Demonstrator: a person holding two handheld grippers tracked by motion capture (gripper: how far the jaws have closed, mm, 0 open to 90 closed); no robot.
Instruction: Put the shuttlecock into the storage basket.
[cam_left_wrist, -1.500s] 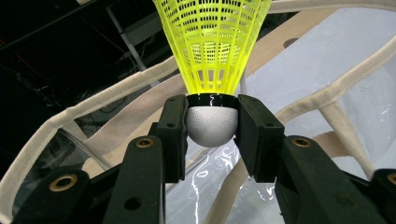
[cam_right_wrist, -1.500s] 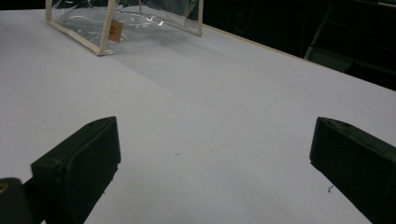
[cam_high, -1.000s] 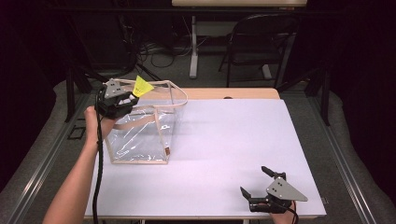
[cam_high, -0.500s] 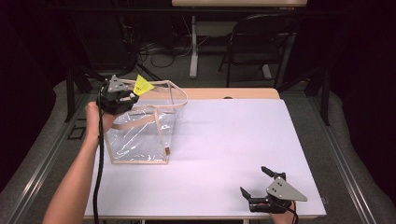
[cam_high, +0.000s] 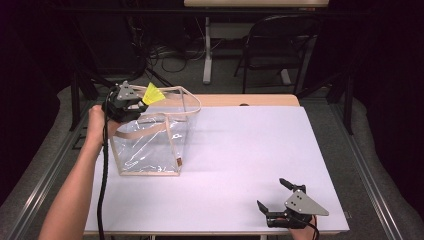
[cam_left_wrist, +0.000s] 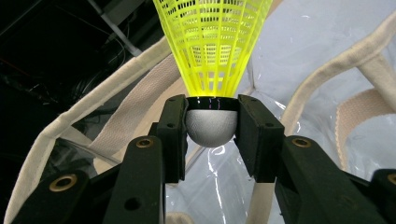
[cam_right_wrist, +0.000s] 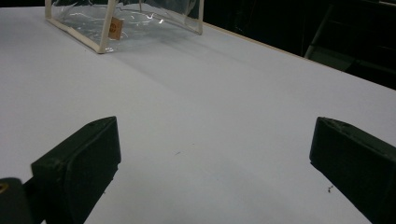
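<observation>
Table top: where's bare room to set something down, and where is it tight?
Free: the white table from the clear bag across to its right edge, and forward to the open right tongs. Tight: far-left corner, where the left tongs hold the yellow shuttlecock over the bag.

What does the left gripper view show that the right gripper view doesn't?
Left gripper view: the yellow shuttlecock, its white cork pinched between the left gripper fingers, held over the bag's cream handles.
Right gripper view: the right gripper with fingers wide apart, low over the white table.
Both: the clear bag, seen from opposite ends.
</observation>
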